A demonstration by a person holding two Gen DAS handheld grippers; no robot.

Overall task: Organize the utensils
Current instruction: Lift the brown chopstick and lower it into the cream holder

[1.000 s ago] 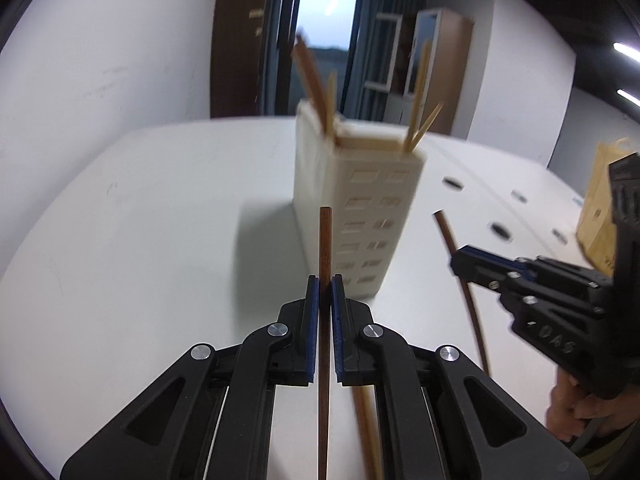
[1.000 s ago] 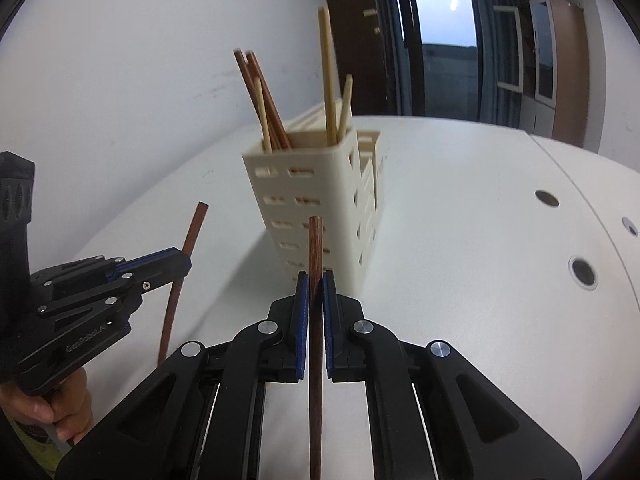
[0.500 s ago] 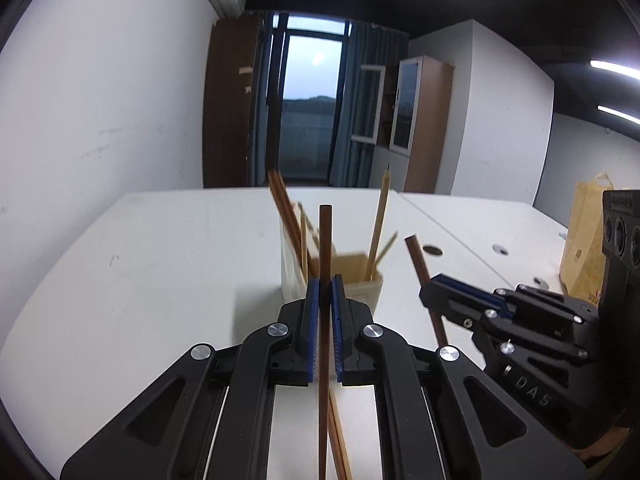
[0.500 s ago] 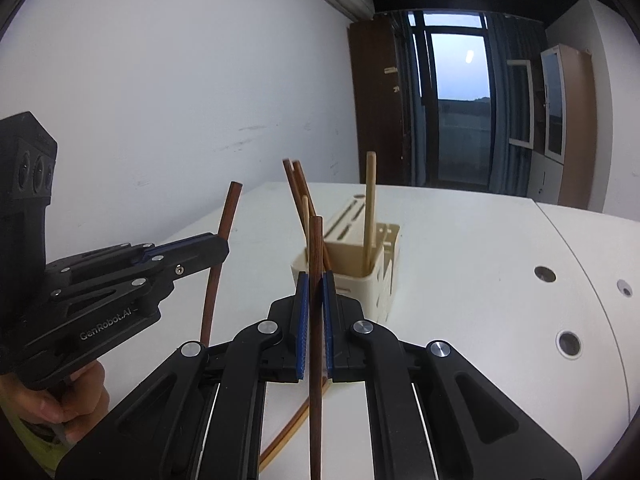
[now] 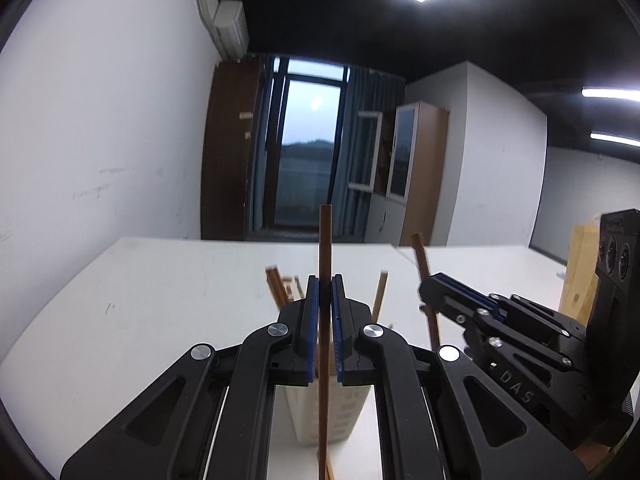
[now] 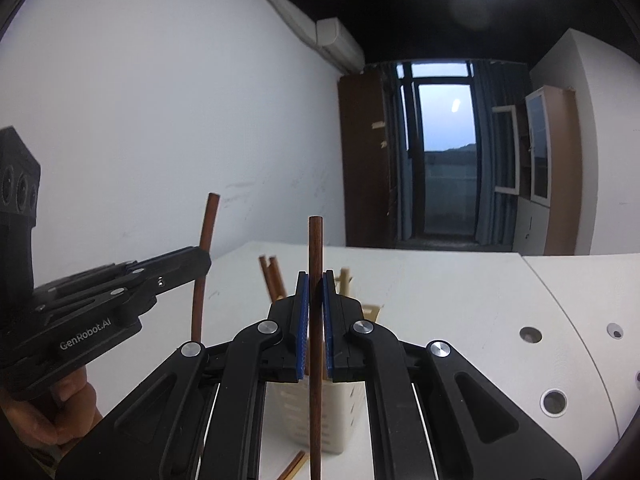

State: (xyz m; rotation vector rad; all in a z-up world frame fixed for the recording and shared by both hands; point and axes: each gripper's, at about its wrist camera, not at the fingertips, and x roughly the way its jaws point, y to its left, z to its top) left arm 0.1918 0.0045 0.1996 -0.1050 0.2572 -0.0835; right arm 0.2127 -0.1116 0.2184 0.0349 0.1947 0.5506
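L gripper (image 5: 324, 320): "GenRobot.AI", jaws clamp chopstick (image 5: 324, 264) | R gripper (image 6: 316, 320): "DAS", jaws clamp brown stick (image 6: 315, 264)

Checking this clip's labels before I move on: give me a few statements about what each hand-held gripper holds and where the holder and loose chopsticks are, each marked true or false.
1. The left hand-held gripper is clamped on a dark brown chopstick standing upright. True.
2. The right hand-held gripper is open and empty. False: it is shut on its own dark chopstick.
3. The cream slotted holder already has chopsticks standing in it. True.
4. The holder lies tipped on its side. False: it stands upright on the white table.
5. No chopstick is left on the table. False: a loose chopstick lies by the holder's base.
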